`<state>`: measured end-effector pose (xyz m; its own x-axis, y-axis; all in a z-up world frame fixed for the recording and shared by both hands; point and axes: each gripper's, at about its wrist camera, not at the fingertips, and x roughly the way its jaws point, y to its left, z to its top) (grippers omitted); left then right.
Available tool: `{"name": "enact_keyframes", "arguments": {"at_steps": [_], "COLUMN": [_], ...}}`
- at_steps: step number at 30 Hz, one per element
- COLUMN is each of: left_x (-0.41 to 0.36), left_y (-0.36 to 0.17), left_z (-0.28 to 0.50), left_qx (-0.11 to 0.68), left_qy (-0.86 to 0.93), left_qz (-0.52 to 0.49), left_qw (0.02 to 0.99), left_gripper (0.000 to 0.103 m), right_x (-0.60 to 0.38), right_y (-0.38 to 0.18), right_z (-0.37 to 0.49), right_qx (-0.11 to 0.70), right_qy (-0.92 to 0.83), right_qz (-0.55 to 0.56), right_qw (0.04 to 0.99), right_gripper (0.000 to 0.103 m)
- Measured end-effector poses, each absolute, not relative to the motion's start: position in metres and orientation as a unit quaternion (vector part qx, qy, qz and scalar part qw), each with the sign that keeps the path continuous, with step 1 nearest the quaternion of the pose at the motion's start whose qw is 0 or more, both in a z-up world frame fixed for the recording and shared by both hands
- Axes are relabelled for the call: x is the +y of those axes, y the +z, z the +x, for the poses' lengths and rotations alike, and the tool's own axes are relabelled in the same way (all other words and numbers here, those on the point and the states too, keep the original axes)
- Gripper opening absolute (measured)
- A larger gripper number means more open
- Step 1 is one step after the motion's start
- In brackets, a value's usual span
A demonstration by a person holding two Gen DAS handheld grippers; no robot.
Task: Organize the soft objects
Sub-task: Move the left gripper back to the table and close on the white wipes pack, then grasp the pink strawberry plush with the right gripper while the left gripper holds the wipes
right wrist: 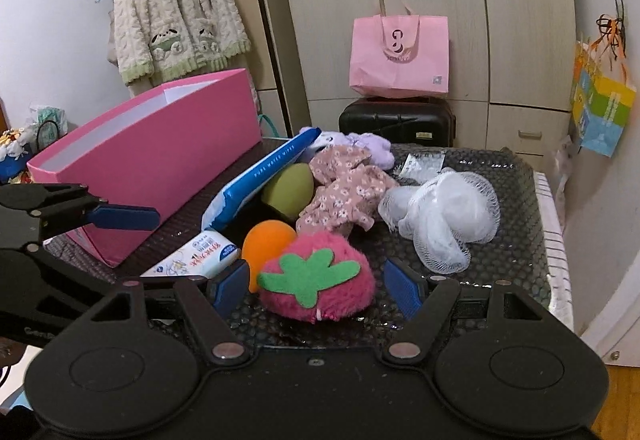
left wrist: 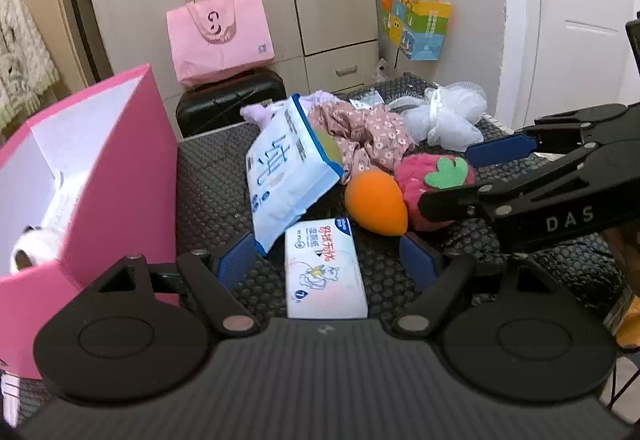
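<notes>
My left gripper (left wrist: 326, 264) is open, its blue pads either side of a small wipes pack (left wrist: 324, 268) without touching it. My right gripper (right wrist: 316, 288) is open around a pink strawberry plush (right wrist: 316, 280), pads just clear of its fur. Behind them lie an orange sponge egg (right wrist: 266, 240), a green sponge (right wrist: 288, 188), a large blue wipes pack (left wrist: 288, 176), a floral cloth (right wrist: 344, 188), a purple cloth (right wrist: 368, 144) and a white mesh puff (right wrist: 444, 216). On the left stands an open pink box (left wrist: 120, 160) with a white plush (left wrist: 32, 244) inside.
The dark bubble-textured table (left wrist: 208, 176) ends at the right near a white door (left wrist: 580, 20). Beyond its far edge a pink bag (right wrist: 400, 56) sits on a black suitcase (right wrist: 396, 120) before a wardrobe. A fleece jacket (right wrist: 176, 4) hangs at the back left.
</notes>
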<state>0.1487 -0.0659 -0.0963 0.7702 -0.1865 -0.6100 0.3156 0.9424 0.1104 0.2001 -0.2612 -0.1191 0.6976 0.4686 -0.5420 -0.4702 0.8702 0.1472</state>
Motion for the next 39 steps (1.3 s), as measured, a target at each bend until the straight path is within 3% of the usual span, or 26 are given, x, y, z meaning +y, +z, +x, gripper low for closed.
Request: {"name": "enact_keyframes", "arguments": {"at_steps": [7,9,12,25,27,28,30,39], "left_x": [-0.068,-0.065,-0.062,-0.058,-0.059,-0.060,-0.062,-0.054], "left_y": [-0.114,-0.119,-0.120,-0.127,-0.127,-0.127,-0.126,-0.125], "left_z": [0.154,0.157,0.157,0.156,0.154,0.153,0.152,0.141], "left_qx": [0.317,0.332,0.336,0.310,0.308,0.306,0.302,0.306], "left_qy": [-0.106,-0.107,-0.111,-0.116,-0.121,-0.119,-0.117,-0.128], "left_qz": [0.099,0.086,0.065,0.060,0.062,0.065,0.072,0.037], "left_qw": [0.937,0.933,0.933,0.941,0.942,0.942,0.943,0.943], "left_gripper": [0.073,0.057,0.052,0.052,0.044,0.042,0.040,0.040], "right_x": [-0.257,-0.256,-0.254,-0.248,-0.246,-0.245,-0.240,-0.258], "right_y": [-0.126,-0.129,-0.133,-0.135,-0.136,-0.137,-0.138,-0.131], "right_z": [0.212,0.217,0.222,0.211,0.211,0.210,0.205,0.178], "right_qx": [0.303,0.312,0.322,0.303,0.301,0.297,0.288,0.277], "right_qy": [0.260,0.259,0.257,0.260,0.261,0.264,0.265,0.218], "right_qz": [0.002,0.008,0.008,-0.079,-0.082,-0.087,-0.106,-0.034], "right_qw": [0.917,0.914,0.911,0.913,0.913,0.913,0.914,0.935], "right_gripper": [0.079,0.079,0.080,0.079,0.072,0.065,0.060,0.057]}}
